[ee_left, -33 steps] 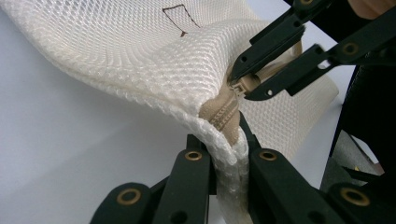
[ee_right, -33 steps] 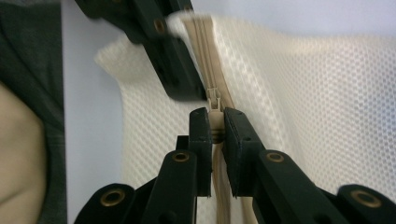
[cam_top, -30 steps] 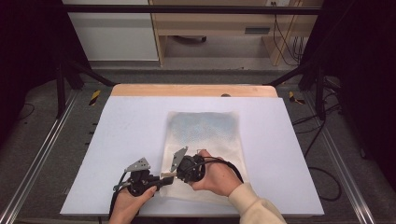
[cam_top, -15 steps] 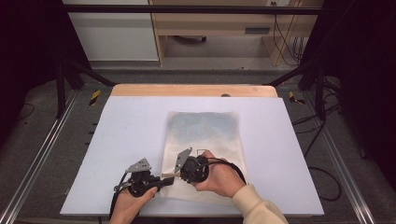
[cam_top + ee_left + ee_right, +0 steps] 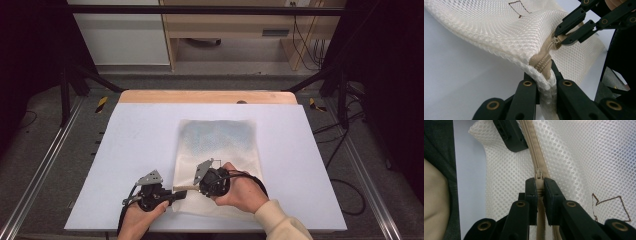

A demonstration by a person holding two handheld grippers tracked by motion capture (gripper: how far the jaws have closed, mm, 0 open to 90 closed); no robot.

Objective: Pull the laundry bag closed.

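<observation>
Scene: a person at a pale blue-white surface point(image 5: 130, 150) works a flat white mesh laundry bag point(image 5: 220, 145) that lies a little right of centre in the high view, its near edge at the lower middle of the frame.
Left tongs point(image 5: 176, 194): clamped tight on the bag's near corner, at the end of the beige zipper tape point(image 5: 541, 62), low in the left gripper view.
Right tongs point(image 5: 198, 189): closed on the small zipper pull point(image 5: 538, 176), centre of the right gripper view; they show again at the upper right of the left gripper view.
Step, as judged: drawing the slider along the tape while the corner is held as an anchor.
Risk, slip: the pull is small and smooth; a sideways tug could let it pop out of the right tongs.
Risk, snag: loose mesh beside the teeth could be dragged into the slider and jam it.
Risk, anchor: if the left grip gives, the whole bag would slide and bunch instead of the zipper moving.
Risk, collision: the two sets of tongs sit very close and may knock together.
</observation>
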